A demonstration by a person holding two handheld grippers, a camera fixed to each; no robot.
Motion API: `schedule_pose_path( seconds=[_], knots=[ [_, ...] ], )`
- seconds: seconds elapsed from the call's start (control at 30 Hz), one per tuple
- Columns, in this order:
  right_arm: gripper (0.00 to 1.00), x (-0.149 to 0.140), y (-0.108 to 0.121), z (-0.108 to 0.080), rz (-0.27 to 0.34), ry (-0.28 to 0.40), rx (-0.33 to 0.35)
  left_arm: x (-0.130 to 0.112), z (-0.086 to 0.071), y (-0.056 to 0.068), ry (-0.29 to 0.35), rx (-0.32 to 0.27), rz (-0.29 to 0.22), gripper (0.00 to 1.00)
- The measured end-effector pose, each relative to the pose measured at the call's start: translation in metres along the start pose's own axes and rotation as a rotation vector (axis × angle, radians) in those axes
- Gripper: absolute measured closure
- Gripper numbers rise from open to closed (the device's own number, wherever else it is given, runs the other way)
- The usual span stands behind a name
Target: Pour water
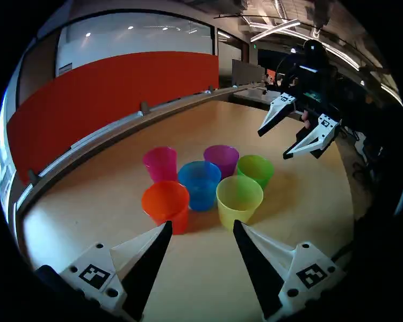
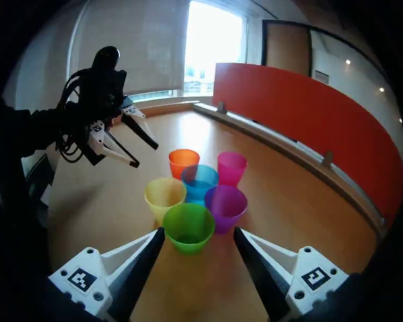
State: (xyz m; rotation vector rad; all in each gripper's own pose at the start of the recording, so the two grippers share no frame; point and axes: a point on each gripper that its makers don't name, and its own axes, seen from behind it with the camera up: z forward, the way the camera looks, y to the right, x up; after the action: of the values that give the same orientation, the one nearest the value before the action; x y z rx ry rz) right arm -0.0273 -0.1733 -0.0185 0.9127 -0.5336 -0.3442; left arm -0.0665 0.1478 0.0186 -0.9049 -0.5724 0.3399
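cups [image 1: 200, 185], six, bunched tight on the wooden table [image 1: 309, 214]. we see the orange cup [image 1: 165, 206] and yellow cup [image 1: 239, 199] nearest the left gripper [image 1: 201, 225], the blue cup [image 2: 200, 182] in the middle, and the green cup [image 2: 189, 227] nearest the right gripper [image 2: 198, 229]. both tongs are spread wide and empty, touching no cup. they face each other across the cluster.

The base of the blue cup [image 1: 200, 185] is hidden behind the orange cup [image 1: 165, 206] and yellow cup [image 1: 239, 199]. In the right gripper view the purple cup [image 2: 225, 206] and green cup [image 2: 189, 228] cover its lower half. Whether any cup holds water cannot be told.
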Motion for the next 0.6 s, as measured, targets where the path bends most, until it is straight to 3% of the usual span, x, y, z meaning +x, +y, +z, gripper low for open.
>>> schedule_pose_path(
  seconds=[0.6],
  knots=[
    [0.0, -0.021, -0.004, 0.017, 0.0, -0.046, 0.014, -0.013, 0.01, 0.005, -0.043, -0.035, 0.013, 0.16]
  ],
)
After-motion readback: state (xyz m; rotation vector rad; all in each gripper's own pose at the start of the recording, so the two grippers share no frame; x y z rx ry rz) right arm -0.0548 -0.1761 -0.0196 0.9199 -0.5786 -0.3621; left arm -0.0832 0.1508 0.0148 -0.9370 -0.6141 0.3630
